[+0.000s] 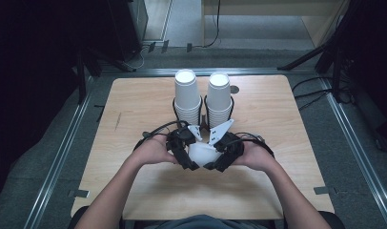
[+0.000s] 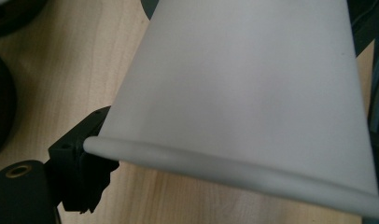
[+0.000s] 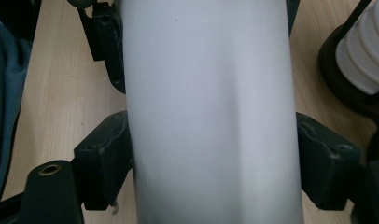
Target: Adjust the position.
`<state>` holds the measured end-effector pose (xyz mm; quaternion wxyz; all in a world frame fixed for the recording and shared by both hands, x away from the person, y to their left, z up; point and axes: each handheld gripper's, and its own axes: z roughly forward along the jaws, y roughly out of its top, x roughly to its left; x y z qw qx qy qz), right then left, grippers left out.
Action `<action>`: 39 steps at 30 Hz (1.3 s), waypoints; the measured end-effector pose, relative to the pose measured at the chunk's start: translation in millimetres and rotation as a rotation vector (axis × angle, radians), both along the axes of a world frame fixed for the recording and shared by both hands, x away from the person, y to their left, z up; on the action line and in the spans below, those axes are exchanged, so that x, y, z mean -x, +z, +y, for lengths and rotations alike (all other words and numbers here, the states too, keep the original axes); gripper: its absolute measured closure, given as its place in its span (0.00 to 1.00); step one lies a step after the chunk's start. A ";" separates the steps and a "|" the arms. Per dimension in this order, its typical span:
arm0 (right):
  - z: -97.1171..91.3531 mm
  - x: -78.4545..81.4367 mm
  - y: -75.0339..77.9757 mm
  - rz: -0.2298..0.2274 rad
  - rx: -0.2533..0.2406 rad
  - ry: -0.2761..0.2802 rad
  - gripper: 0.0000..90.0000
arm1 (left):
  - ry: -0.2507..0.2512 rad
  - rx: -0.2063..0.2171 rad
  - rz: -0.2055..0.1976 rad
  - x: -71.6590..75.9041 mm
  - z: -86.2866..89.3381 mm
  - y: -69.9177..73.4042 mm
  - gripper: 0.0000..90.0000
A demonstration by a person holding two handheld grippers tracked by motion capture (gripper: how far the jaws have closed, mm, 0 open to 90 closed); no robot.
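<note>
A white paper cup (image 1: 203, 153) hangs above the middle of the wooden table (image 1: 134, 109), held between both grippers. My left gripper (image 1: 187, 153) comes at it from the left; in the left gripper view one black finger (image 2: 78, 161) lies against the cup (image 2: 243, 84) just under its rolled rim, and the other is hidden behind the cup. My right gripper (image 1: 221, 156) comes from the right. Its view has the cup wall (image 3: 211, 107) between the two pads (image 3: 106, 156), which touch it on both sides, and the wall looks slightly creased.
Behind the grippers stand two stacks of upside-down white cups (image 1: 187, 95) (image 1: 218, 95), each in a black wire holder. One stack (image 3: 365, 51) sits close on the right in the right gripper view. Metal rails and dark stands border the table.
</note>
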<state>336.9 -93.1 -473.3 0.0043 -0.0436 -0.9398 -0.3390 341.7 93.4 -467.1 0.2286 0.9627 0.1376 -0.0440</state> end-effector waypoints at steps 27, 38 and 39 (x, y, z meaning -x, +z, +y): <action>-32.9 -8.3 22.8 0.022 -0.190 -0.083 0.23 | 0.126 0.314 -0.009 3.5 37.9 17.8 0.06; -34.2 -5.0 26.6 0.031 -0.247 -0.066 0.23 | 0.152 0.440 0.035 4.0 35.9 21.6 0.06; -33.1 -4.5 26.3 0.033 -0.246 -0.063 0.23 | 0.151 0.445 0.035 4.4 34.8 21.7 0.06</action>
